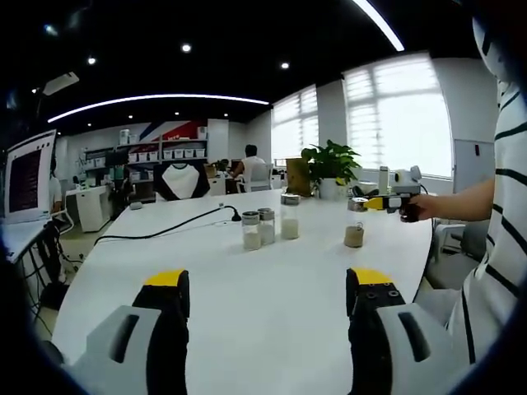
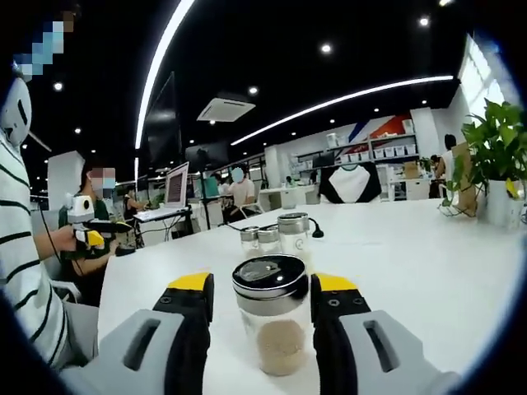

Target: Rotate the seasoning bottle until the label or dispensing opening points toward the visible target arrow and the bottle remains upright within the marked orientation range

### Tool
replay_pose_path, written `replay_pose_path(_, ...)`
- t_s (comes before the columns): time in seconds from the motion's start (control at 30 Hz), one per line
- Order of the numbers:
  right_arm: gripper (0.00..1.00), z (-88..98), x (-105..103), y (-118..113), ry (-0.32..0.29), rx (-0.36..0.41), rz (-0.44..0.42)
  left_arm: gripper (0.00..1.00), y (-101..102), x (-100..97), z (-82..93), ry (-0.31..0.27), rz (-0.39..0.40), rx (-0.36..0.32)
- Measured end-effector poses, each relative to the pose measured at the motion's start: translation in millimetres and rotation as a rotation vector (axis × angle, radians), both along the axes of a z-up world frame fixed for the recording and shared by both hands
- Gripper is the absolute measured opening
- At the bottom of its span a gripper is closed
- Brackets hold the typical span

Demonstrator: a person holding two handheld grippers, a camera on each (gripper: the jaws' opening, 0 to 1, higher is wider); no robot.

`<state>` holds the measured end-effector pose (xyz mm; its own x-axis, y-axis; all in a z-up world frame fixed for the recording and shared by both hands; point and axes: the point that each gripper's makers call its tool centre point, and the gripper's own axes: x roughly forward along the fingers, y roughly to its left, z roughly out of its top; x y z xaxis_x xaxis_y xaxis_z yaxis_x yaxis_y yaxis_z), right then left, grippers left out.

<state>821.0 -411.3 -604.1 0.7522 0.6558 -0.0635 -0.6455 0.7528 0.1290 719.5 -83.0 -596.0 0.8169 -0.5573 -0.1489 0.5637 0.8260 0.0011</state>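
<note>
No readable labels or brand names on anything here, everything's too small or blurry to make out. The clear glass seasoning bottle with the dark metal shaker lid point(image 2: 273, 317) stands upright on the white oval table point(image 2: 428, 255), right between the yellow-tipped jaws of the right gripper point(image 2: 262, 309); the jaws sit just beside its sides, but I can't tell if they're actually pinching it. It holds pale granules in the lower part. Behind it is a cluster of three similar silver-lidded jars point(image 2: 276, 234), with a black cable point(image 1: 165, 230) running across the table near them.

The left gripper point(image 1: 268, 300) is wide open over bare tabletop, nothing in it. From that side the seasoning bottle point(image 1: 354, 235) is well apart from the cluster, near the person's hand.

Room's an open office: ceiling strip lights, big bright windows, a leafy green potted plant point(image 1: 329, 164) at the table's far edge, a monitor point(image 1: 29, 177) and shelves at the back.
</note>
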Motion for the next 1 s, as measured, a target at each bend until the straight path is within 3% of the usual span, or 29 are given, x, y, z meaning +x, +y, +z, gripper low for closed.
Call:
replay_pose_path(0.13,0.54,6.4,0,4,-0.025,-0.019,-0.049,0.82,0,0.7,-0.2,0.002,0.002,-0.002)
replay_pose_path(0.27,0.67,3.6,4,7,-0.004,-0.015,-0.109,0.82,0,0.4,-1.3,0.004,0.005,-0.006)
replay_pose_path(0.37,0.63,1.5,7,5,-0.034,-0.081,-0.159,0.82,1,-0.6,-2.1,0.006,0.007,-0.008)
replay_pose_path(0.53,0.51,-1.3,9,8,-0.046,-0.122,-0.173,0.82,2,-1.5,-3.6,0.009,0.011,-0.007)
replay_pose_path(0.7,0.49,-0.4,11,3,-0.046,-0.124,-0.184,0.82,5,-2.1,-1.1,0.004,0.019,-0.013)
replay_pose_path(1.0,0.37,-3.1,13,-5,-0.050,-0.160,-0.196,0.82,10,-2.7,-1.4,0.005,0.033,-0.011)
